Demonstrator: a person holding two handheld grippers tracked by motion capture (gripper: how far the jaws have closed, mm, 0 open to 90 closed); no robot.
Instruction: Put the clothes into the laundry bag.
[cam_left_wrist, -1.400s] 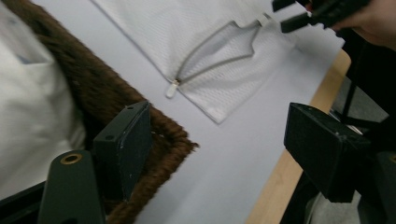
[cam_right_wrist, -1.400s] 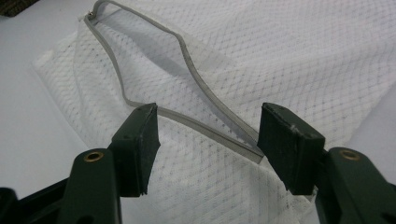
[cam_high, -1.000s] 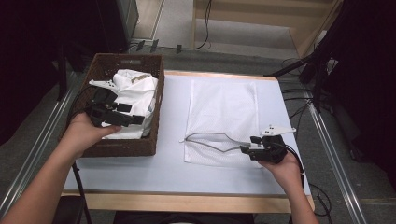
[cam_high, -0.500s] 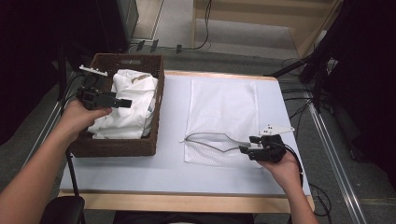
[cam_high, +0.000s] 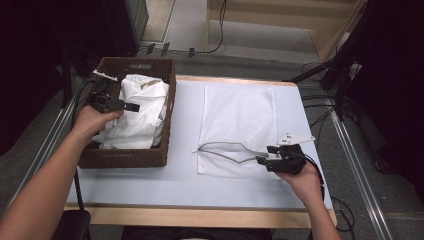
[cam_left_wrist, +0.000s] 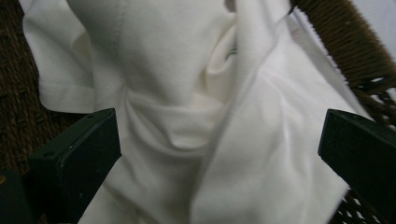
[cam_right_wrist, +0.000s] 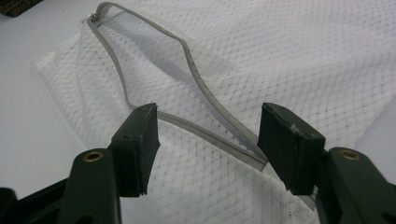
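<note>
A person at a table reaches the left gripper (cam_high: 131, 106) over a wicker basket (cam_high: 127, 157) holding crumpled white clothing (cam_high: 137, 115), while the right gripper (cam_high: 264, 160) waits at the near edge of a mesh laundry bag (cam_high: 240, 117) lying flat on the pale table (cam_high: 175, 185). The left jaws have just been opening and now stand wide, the cloth (cam_left_wrist: 187, 102) between them but not pinched. The right jaws stand apart either side of the bag's grey zip edge (cam_right_wrist: 196, 88), which curls up to leave the mouth partly open; whether one jaw is propping that edge cannot be told.

The risks from here look plain. Spread this wide over loose folds, the left gripper could close on several layers at once, or on more than one garment, and drag the whole heap up against the basket wall. A shallow bite on a single fold could slip free on the way across. At the bag, the mouth appears only slightly raised; if the right gripper does not take a firm hold of the zip edge, the opening may sag shut before the clothing arrives.
</note>
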